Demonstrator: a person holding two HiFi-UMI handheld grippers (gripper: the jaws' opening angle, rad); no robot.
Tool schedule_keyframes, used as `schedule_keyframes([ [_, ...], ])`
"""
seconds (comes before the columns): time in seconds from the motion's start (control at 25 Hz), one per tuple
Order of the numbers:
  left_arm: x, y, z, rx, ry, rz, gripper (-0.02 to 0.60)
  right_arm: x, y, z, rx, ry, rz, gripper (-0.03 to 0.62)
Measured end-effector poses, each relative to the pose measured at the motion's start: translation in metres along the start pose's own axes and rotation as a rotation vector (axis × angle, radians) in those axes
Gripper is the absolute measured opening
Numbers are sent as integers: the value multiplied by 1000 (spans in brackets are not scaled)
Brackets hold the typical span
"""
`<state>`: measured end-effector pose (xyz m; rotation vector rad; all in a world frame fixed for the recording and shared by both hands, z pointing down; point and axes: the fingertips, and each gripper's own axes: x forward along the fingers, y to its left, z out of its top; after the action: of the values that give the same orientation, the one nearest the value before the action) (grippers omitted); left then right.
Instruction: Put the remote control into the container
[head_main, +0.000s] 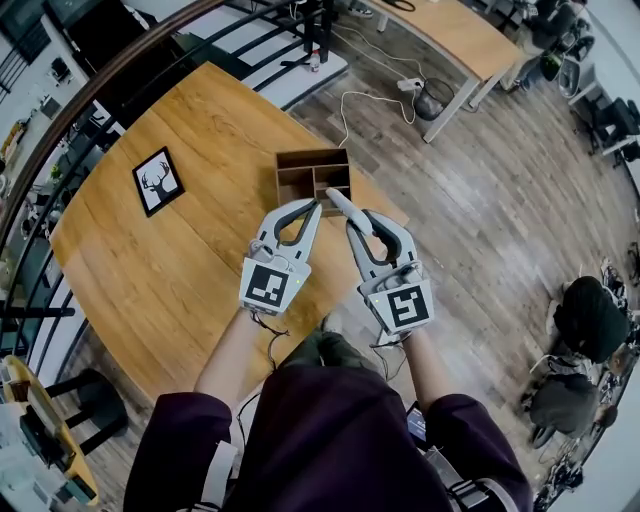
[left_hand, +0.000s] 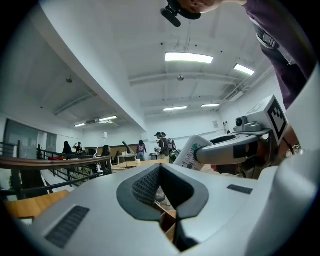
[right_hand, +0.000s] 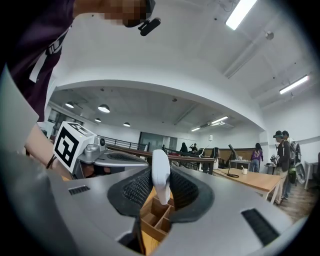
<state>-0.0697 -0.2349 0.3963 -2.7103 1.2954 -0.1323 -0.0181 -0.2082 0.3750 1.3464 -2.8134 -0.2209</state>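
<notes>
A white remote control (head_main: 343, 204) is pinched between the pads of my right gripper (head_main: 362, 223), and its free end points toward the container. In the right gripper view the remote (right_hand: 160, 175) stands upright between the jaws, above the container's compartments (right_hand: 156, 219). The container (head_main: 313, 177) is a brown wooden box with dividers, standing near the table's right edge just beyond both grippers. My left gripper (head_main: 309, 209) hovers beside the right one with its tips together and nothing in it. The left gripper view shows the remote (left_hand: 192, 151) held in the right gripper (left_hand: 231, 150).
A black-framed deer picture (head_main: 158, 181) lies on the wooden table (head_main: 180, 250) to the left. The table's edge runs just right of the container, with wood floor beyond. A railing (head_main: 60, 150) borders the far left. Another table (head_main: 450, 30) stands at the back.
</notes>
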Motion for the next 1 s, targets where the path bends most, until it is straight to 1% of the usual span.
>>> schedule_keyframes([
  [0.12, 5, 5, -13, -20, 17, 7, 11, 9, -2, -14, -1, 17, 4, 115],
  [0.32, 17, 7, -48, -63, 13, 7, 11, 27, -6, -48, 1, 48, 13, 114],
  [0.48, 27, 10, -82, -99, 68, -1, 11, 39, -10, -79, -7, 82, 11, 114],
  [0.68, 39, 14, -114, -137, 91, -9, 11, 46, -16, -110, 10, 126, 2, 114],
  [0.76, 45, 15, -120, -148, 85, -11, 11, 47, -19, -117, 22, 145, 0, 114],
  [0.88, 47, 14, -123, -149, 110, -23, 11, 45, -21, -123, 35, 170, -1, 115],
  [1.0, 49, 11, -125, -149, 119, -26, 12, 44, -22, -128, 24, 192, 14, 114],
])
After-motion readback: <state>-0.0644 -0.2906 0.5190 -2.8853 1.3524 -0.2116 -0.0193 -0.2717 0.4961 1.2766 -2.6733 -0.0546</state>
